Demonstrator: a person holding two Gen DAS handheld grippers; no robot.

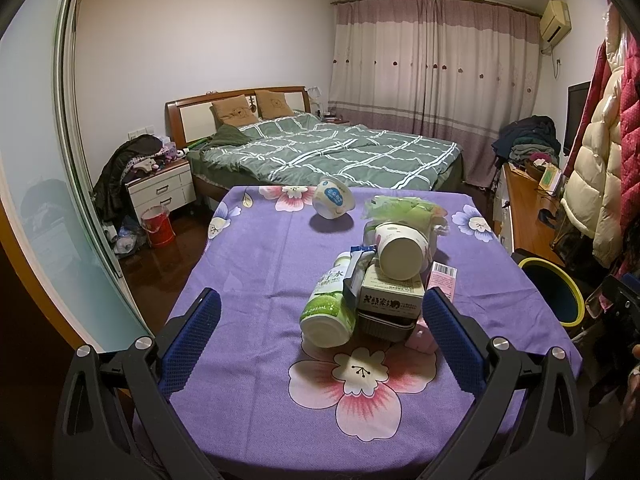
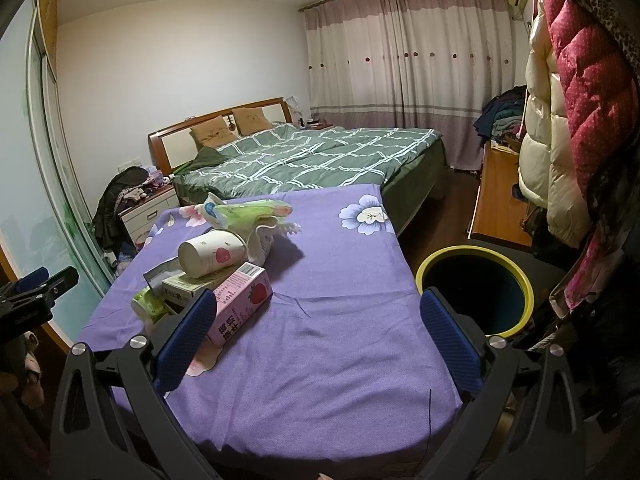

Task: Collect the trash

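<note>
A pile of trash lies on the purple flowered tablecloth [image 1: 256, 264]: a green-labelled bottle [image 1: 328, 308] on its side, a small printed carton [image 1: 390, 294], a paper cup [image 1: 398, 250] on its side, a pink strawberry milk carton [image 2: 240, 304], a green plastic bag [image 1: 400, 206] and a white yogurt tub [image 1: 334, 199] farther back. My left gripper [image 1: 320, 340] is open and empty, just short of the pile. My right gripper [image 2: 314, 344] is open and empty over bare cloth, its left finger beside the pink carton. A yellow-rimmed bin [image 2: 476, 290] stands right of the table.
A bed [image 1: 320, 152] with a green checked cover stands behind the table. A white nightstand [image 1: 160, 190] and a red bucket [image 1: 158, 226] are at the left. Coats [image 2: 568, 120] hang at the right by a wooden desk [image 2: 496, 200].
</note>
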